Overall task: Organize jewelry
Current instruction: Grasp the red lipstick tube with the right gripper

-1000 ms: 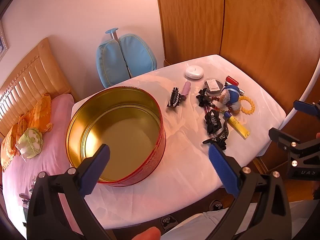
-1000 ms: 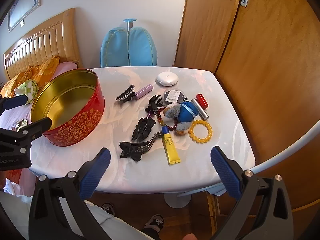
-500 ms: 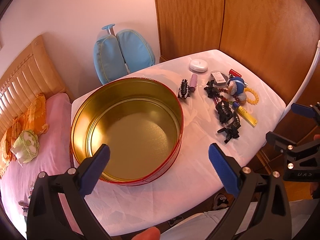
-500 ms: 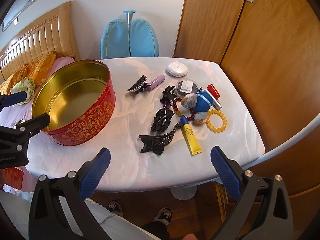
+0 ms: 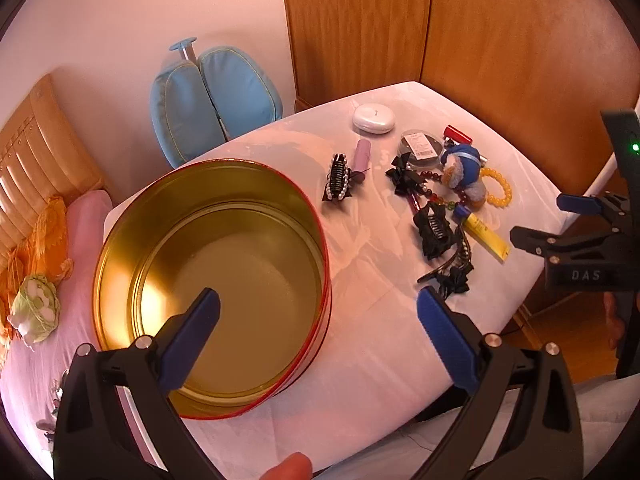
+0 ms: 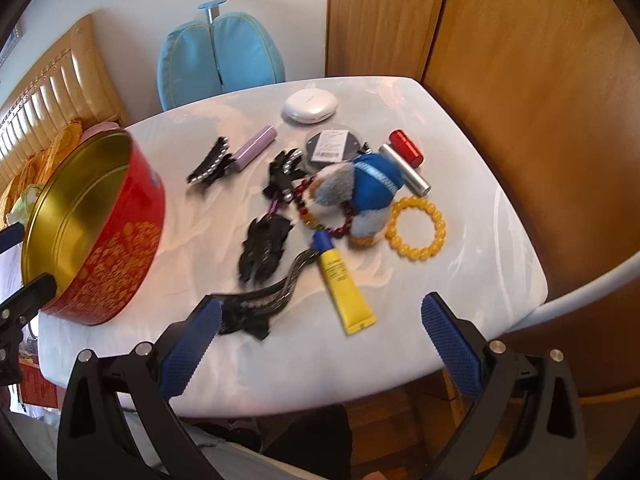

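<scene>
Motion marks the right wrist view: since half a second ago the right gripper (image 6: 316, 330) has come forward and down over the white bench (image 6: 472, 280), so the heap of accessories looks larger and slightly blurred, while the left wrist view has shifted so the red tin (image 5: 208, 280) sits lower and more to the left than before. Both grippers are empty with fingers spread wide apart. In the right wrist view the long black hair clip (image 6: 260, 304) lies at about 11 o'clock from the gap between the fingers, its near end just beside the left blue pad (image 6: 192, 344); the yellow tube (image 6: 345, 285) points away at 12 o'clock, just beyond the gap. Farther on at 12 to 1 o'clock sit the yellow bead bracelet (image 6: 416, 227), the blue and grey plush toy (image 6: 360, 200) lying on a dark red bead bracelet (image 6: 308, 200), a black claw clip (image 6: 264, 248), a silver and red lipstick (image 6: 406, 160), a round clear case (image 6: 332, 148), a white compact (image 6: 310, 106), a lilac tube (image 6: 256, 147) and a pearl-edged clip (image 6: 210, 166). The tin stands at 10 o'clock, well apart from the heap. The left gripper (image 5: 318, 320) hangs over the tin's right rim, its left pad above the gold interior, the heap at its 1 o'clock. The right gripper shows at 3 o'clock in the left view.
</scene>
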